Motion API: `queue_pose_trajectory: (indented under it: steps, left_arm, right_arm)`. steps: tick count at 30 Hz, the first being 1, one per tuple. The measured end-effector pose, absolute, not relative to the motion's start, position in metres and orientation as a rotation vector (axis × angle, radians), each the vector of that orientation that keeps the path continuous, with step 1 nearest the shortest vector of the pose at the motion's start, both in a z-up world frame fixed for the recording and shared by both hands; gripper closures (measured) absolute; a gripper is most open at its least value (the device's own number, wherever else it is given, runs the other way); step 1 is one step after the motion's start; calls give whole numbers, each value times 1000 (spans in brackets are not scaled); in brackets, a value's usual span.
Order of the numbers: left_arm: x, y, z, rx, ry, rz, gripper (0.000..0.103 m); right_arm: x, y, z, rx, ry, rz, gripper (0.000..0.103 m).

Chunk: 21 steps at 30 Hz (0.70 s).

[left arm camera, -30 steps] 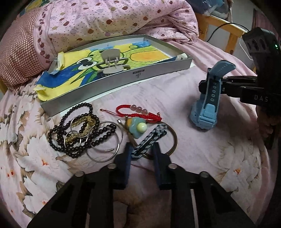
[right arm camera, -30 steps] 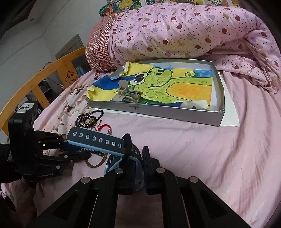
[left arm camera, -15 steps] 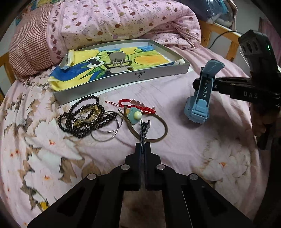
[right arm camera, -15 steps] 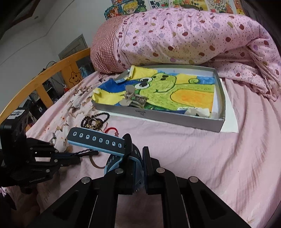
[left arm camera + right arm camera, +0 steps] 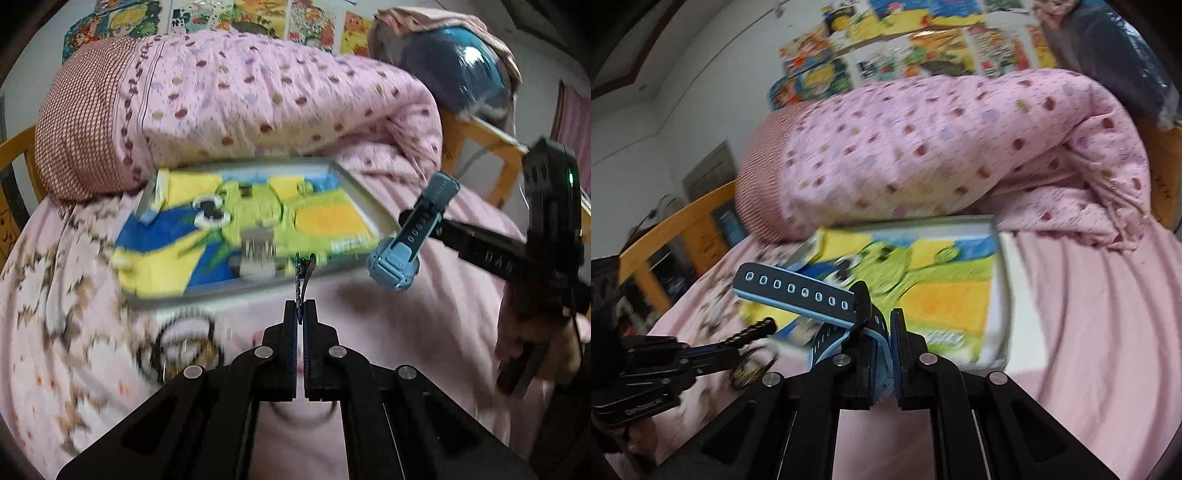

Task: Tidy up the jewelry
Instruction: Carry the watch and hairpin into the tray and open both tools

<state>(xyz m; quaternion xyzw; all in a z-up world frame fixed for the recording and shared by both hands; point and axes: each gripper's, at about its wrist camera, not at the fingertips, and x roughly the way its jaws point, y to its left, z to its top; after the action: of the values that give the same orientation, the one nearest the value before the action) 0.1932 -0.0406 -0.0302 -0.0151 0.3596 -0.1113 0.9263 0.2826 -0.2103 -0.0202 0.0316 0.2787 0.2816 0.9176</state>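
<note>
No legible text. Faint light lettering on the right gripper [image 5: 413,254] arm, smeared by blur, unreadable. Small embossed print on the left gripper [image 5: 764,328] body, too blurred. Wall posters [image 5: 923,44] show cartoon art, any captions unreadable.

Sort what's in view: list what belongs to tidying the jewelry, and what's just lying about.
Belongs to the job:
hair clip in the left gripper
blue watch in the right gripper
tray
bracelets on the bed

Lying about:
quilt
pillow
posters
</note>
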Motion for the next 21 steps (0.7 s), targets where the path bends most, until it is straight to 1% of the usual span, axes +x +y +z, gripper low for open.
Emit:
queue_pose_trajectory:
  steps: [7,10,12,17,19,20,21]
  left_arm:
    - [248,-49,-33,-40,762,-236,102]
    - [265,-51,-42,-67,799,-243,102]
    - [273,-54,-47,-76,820,-246,102]
    - [292,-59,-62,-85,865,-247,102]
    - [297,-58,-69,-97,889,-245,102]
    - [299,-59,-72,-105,898,-244,102]
    - [301,-59,-75,-110,908,-241,102]
  right_arm:
    - [334,-229,-40,118,656,443,96]
    - [343,-233,-49,131,695,427,96]
    - [345,-231,-53,126,715,427,93]
    - [343,-232,-60,91,738,415,93]
    - [344,-233,-60,94,745,419,90]
    - [345,-233,-61,94,750,417,86]
    - [345,-234,-61,90,753,415,79]
